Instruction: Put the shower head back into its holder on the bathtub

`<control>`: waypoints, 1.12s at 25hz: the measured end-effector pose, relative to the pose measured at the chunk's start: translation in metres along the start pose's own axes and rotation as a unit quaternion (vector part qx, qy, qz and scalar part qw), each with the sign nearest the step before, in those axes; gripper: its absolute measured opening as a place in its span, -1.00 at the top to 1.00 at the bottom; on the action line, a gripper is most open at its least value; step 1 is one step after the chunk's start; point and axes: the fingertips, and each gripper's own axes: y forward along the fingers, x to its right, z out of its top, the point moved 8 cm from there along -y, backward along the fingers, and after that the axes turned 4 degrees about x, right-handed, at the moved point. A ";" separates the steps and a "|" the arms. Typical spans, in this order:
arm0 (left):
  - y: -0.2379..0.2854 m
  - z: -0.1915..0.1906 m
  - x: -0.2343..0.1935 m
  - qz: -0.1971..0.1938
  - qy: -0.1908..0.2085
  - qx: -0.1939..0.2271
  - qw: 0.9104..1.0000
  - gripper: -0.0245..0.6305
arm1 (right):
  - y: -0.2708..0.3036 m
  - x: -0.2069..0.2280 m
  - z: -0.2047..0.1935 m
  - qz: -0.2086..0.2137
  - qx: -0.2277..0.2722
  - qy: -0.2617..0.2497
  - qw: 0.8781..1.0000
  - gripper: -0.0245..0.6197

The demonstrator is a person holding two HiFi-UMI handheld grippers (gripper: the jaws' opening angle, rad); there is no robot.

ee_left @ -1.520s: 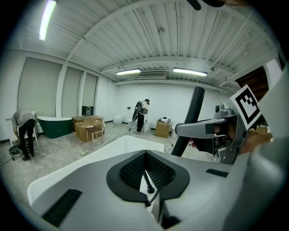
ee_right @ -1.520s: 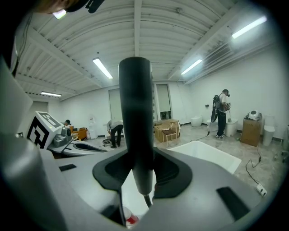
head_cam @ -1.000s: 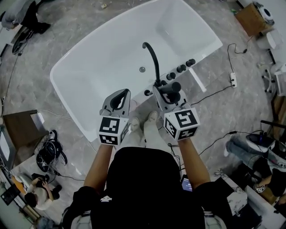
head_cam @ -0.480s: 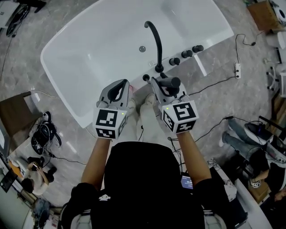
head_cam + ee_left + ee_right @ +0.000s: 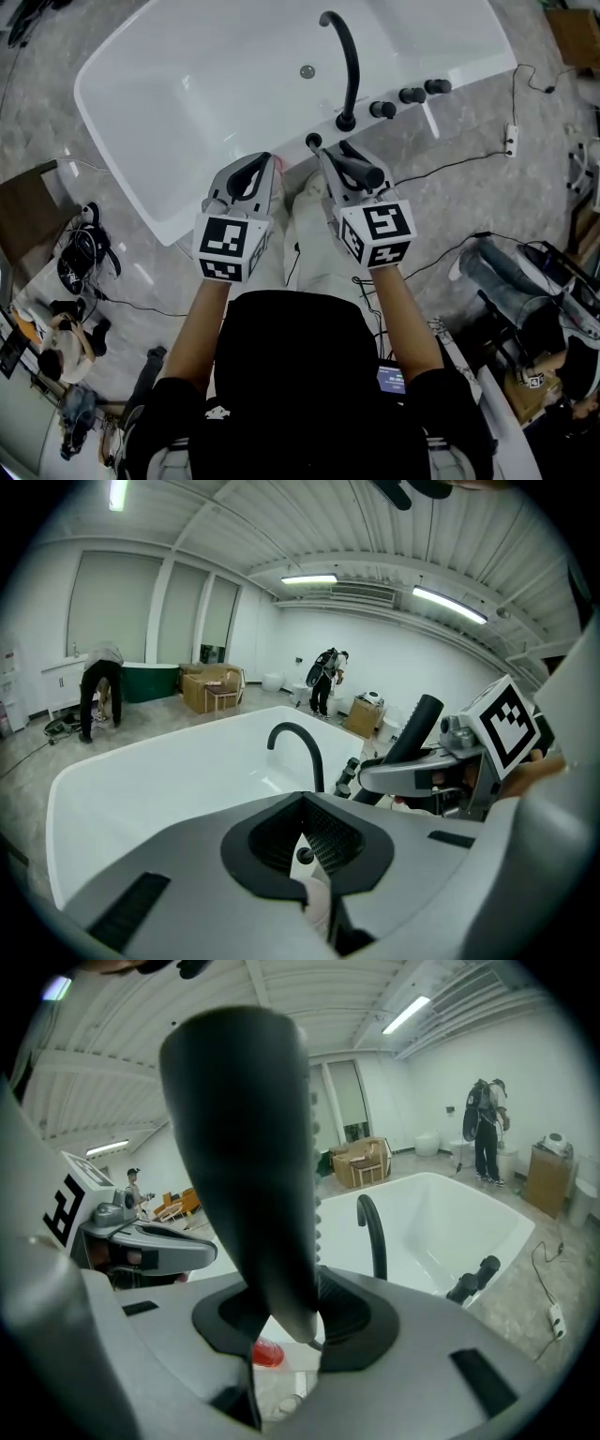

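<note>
**Risk of a missed seating at the holder**

We find the right gripper's (image 5: pixel 337 167) fingers clamped on the black shower head (image 5: pixel 367 172), held near the bathtub (image 5: pixel 131 141) rim at frame centre. The left gripper's (image 5: pixel 255 167) fingers are together and empty. The holder (image 5: pixel 313 141) is small. In our judgement a skewed approach could miss it or strike the spout (image 5: pixel 349 66) just beside it. The knobs (image 5: pixel 410 95) stand upper right, and the floor cables (image 5: pixel 450 169) lie well apart.

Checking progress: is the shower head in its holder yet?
Out: the right gripper holds the shower head in the air beside the bathtub.
</note>
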 end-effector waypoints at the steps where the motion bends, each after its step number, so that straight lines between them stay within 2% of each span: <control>1: 0.002 -0.002 -0.002 0.001 -0.002 -0.001 1.000 0.88 | 0.003 0.000 -0.003 0.001 -0.004 -0.003 1.000 0.48; 10: 0.021 -0.023 -0.008 0.003 -0.025 -0.013 1.000 0.88 | 0.031 0.012 -0.040 0.000 -0.041 -0.015 0.999 0.48; 17: 0.024 -0.029 -0.013 0.015 -0.041 0.005 0.999 0.88 | 0.056 0.020 -0.067 0.007 -0.065 -0.029 0.997 0.48; 28: 0.027 -0.048 -0.025 0.025 -0.048 -0.002 0.999 0.88 | 0.095 0.028 -0.095 0.003 -0.088 -0.053 0.995 0.48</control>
